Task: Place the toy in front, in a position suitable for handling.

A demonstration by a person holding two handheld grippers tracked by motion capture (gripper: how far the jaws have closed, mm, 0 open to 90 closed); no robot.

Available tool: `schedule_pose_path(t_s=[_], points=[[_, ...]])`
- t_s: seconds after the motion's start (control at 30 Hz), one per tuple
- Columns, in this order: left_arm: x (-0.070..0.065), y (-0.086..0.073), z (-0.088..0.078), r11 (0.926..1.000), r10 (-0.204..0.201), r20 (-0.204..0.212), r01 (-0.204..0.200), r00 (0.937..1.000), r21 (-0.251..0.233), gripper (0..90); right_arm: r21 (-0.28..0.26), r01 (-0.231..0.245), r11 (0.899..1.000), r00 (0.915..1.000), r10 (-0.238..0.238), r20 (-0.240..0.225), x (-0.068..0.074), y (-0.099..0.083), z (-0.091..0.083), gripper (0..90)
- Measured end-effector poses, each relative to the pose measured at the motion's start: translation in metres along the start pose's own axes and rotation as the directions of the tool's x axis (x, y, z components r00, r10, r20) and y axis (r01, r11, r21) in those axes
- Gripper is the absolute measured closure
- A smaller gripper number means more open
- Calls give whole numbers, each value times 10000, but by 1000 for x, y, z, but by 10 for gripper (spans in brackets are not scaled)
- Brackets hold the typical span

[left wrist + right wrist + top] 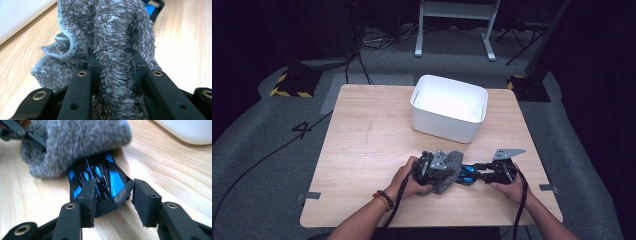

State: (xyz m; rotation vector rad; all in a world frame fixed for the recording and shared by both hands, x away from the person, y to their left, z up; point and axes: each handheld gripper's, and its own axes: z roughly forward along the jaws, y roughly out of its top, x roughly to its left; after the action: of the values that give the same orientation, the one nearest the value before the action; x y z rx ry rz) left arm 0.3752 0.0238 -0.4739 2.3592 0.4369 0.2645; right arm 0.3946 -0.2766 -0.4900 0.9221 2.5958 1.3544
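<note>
A fluffy grey cloth [451, 165] lies bunched on the wooden table [362, 150] near its front edge. My left gripper [443, 172] is shut on a thick fold of it; in the left gripper view the cloth [112, 37] fills the gap between the jaws of the left gripper [115, 62]. A blue and black toy car [468, 175] rests on the table, its front under the cloth [75, 142]. My right gripper [113, 192] has its pads against the two sides of the car's [102, 175] rear end. The right gripper [479, 175] comes in from the right.
A white plastic bin [447, 120] stands on the far middle of the table, close behind both grippers; its wall shows in the left gripper view [15, 15] and the right gripper view [187, 130]. A corner of the car [153, 10] peeks past the cloth.
</note>
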Motion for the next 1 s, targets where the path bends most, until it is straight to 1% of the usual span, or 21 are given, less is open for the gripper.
schedule_pose_path(t_s=[0.07,0.17,0.2,0.27,0.3,0.33,0.37,0.43,0.47,0.5,0.53,0.57,0.6,0.63,0.67,0.7,0.77,0.83,0.87,0.9,1.0], points=[[4,-8,-6,9996,6,-167,-1,9999,298,693,33,47,10000,10000,-48,67,1,1,0,550],[10,-23,-11,9959,-306,-416,340,9987,839,694,61,134,9999,9998,-134,119,2,1,0,549],[12,-27,-12,9943,-494,-511,539,9975,918,695,50,119,9999,9999,-120,102,1,1,0,549],[12,-32,-16,9957,-619,-301,638,9976,672,697,49,116,9999,9999,-117,76,1,1,0,549],[9,-32,-18,9978,-427,-119,432,9990,512,698,52,128,9999,9999,-128,75,1,1,0,549],[4,-30,-19,9996,-119,298,111,9995,270,702,68,153,9999,9998,-154,91,1,1,0,549],[-2,-27,-19,9999,124,535,-130,9985,109,702,68,153,9999,9998,-154,91,1,1,0,549],[-15,-18,-15,9976,692,937,-690,9932,-50,702,67,151,9999,9998,-151,93,1,1,0,549],[-20,-14,-11,9965,838,1036,-830,9911,-126,701,67,166,9998,9998,-167,91,1,2,0,549],[-24,-10,-7,9954,949,1278,-929,9873,-218,699,76,179,9998,9998,-180,91,1,2,0,549],[-28,-7,-4,9939,1083,1566,-1037,9817,-372,699,81,175,9998,9998,-175,89,1,2,0,549],[-32,-3,0,9915,1278,1906,-1208,9733,-479,699,82,173,9998,9998,-174,87,1,2,0,549],[-36,0,5,9895,1428,2068,-1350,9679,-515,700,89,178,9998,9998,-179,79,1,2,0,549],[-40,4,10,9884,1513,2189,-1444,9640,-474,700,89,187,9998,9998,-188,70,1,2,0,549],[-43,7,14,9892,1465,2348,-1404,9609,-426,700,92,178,9998,9998,-179,50,1,2,0,549],[-45,9,20,9891,1472,2402,-1417,9595,-403,700,104,174,9998,9998,-175,36,1,2,0,549],[-46,11,29,9888,1483,2280,-1475,9623,-208,701,106,182,9998,9998,-182,37,1,2,0,549],[-43,10,33,9924,1224,2353,-1211,9642,-202,706,116,197,9997,9998,-198,58,1,2,0,549],[-41,10,33,9937,1115,2304,-1111,9667,-146,709,121,208,9997,9998,-208,66,1,2,0,549],[-41,9,33,9930,1170,2260,-1171,9671,-129,713,131,221,9997,9997,-222,74,1,2,0,549],[-35,6,26,9921,1155,1816,-1224,9766,276,719,178,241,9996,9997,-242,80,1,3,0,549]])
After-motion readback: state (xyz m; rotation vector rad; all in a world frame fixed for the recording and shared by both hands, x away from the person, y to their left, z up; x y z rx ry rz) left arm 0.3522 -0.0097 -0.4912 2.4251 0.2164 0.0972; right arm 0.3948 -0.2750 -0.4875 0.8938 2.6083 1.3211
